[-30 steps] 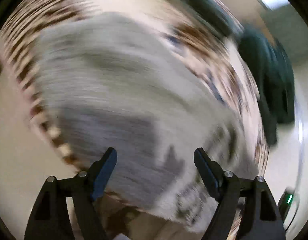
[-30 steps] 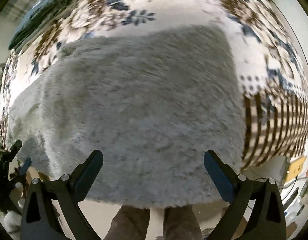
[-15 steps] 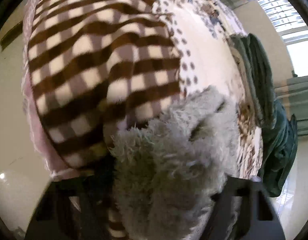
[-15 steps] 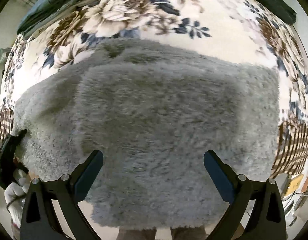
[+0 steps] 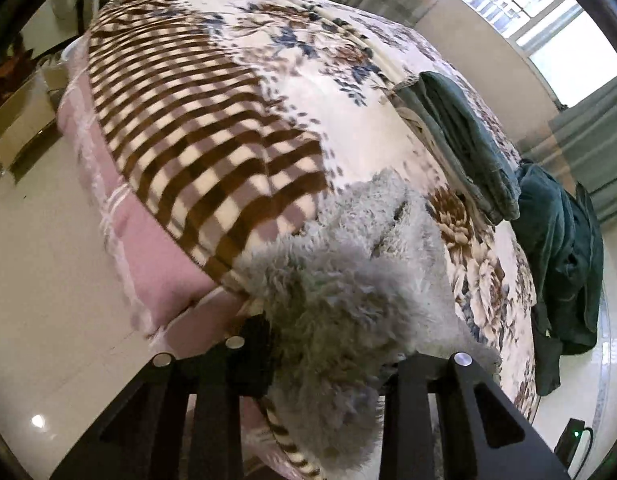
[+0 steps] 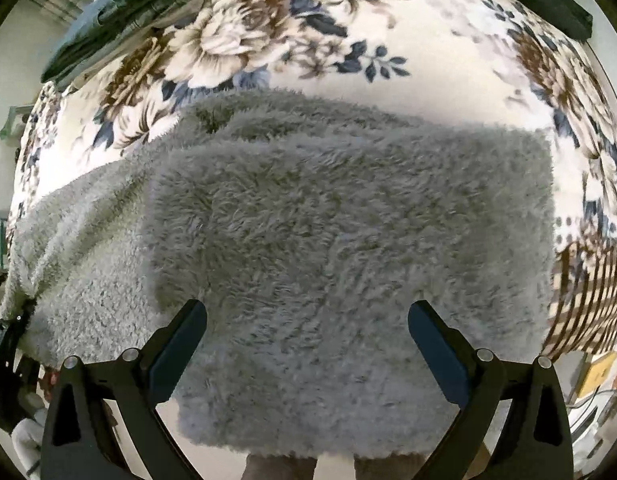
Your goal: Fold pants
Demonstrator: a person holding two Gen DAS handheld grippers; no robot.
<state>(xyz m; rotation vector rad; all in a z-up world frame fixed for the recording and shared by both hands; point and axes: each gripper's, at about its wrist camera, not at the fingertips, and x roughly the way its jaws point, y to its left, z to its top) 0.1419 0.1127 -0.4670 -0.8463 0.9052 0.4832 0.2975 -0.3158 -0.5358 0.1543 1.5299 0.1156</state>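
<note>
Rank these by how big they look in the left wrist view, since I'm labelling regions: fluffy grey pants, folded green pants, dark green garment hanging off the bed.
1. Fluffy grey pants, though nearness to the camera inflates them.
2. Dark green garment and folded green pants: too alike to rank.

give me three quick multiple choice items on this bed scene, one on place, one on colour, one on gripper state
1. Where do the folded dark green clothes lie?
A. on the floral blanket
B. on the floor
C. in a basket

2. What colour are the fluffy fleece pants?
A. red
B. grey
C. black

3. How does the right gripper stand?
A. open above the pants
C. shut on a shoe
B. shut on the blanket

Key: 1 A, they rest on the blanket; 2 B, the pile is grey; 3 A, its jaws stand wide apart with nothing pinched.
</note>
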